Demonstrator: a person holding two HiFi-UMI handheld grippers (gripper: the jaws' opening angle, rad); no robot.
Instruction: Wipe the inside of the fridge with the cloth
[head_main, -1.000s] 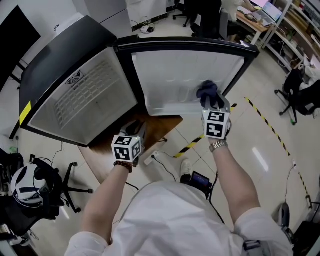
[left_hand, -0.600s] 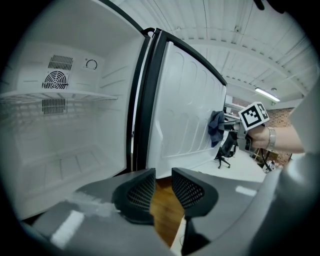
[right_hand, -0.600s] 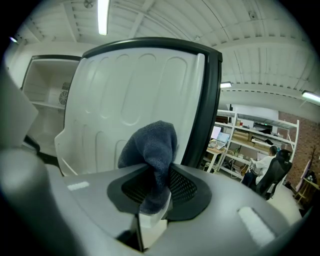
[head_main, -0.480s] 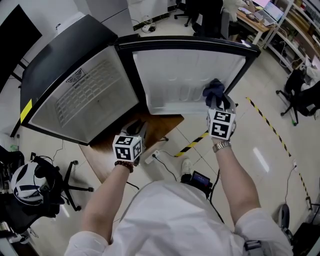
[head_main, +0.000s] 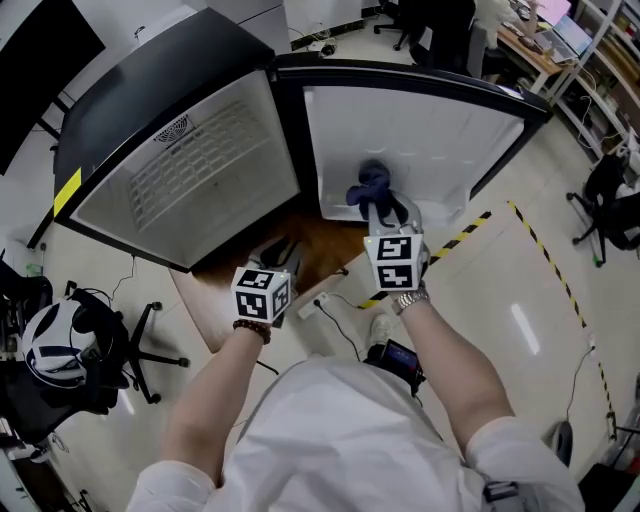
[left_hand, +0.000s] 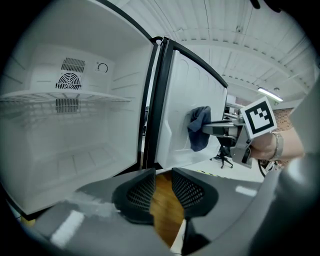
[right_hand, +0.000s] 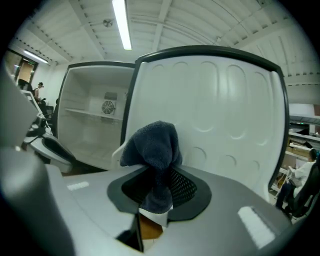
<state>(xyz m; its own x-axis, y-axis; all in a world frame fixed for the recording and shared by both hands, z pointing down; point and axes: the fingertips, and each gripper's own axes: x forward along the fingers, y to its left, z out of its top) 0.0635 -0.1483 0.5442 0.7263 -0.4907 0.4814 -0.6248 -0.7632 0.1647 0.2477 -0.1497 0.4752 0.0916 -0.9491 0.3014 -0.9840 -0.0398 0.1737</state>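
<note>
The fridge (head_main: 190, 170) stands open across the upper left of the head view, with one shelf (left_hand: 60, 96) inside its cavity. Its door (head_main: 430, 130) swings out at upper centre, the moulded white liner facing the person. The dark blue cloth (head_main: 372, 185) is bunched against the liner's lower part, clamped in the right claw (head_main: 388, 212). The left claw (head_main: 281, 256) hangs at lower centre-left, jaws slightly apart on nothing. Nothing braces the door, so wiping pressure could swing it away and break contact. Only a fold seems pinched, so dragging over the liner's ridges may tug the cloth free. The claw tips would then scrape plastic.
</note>
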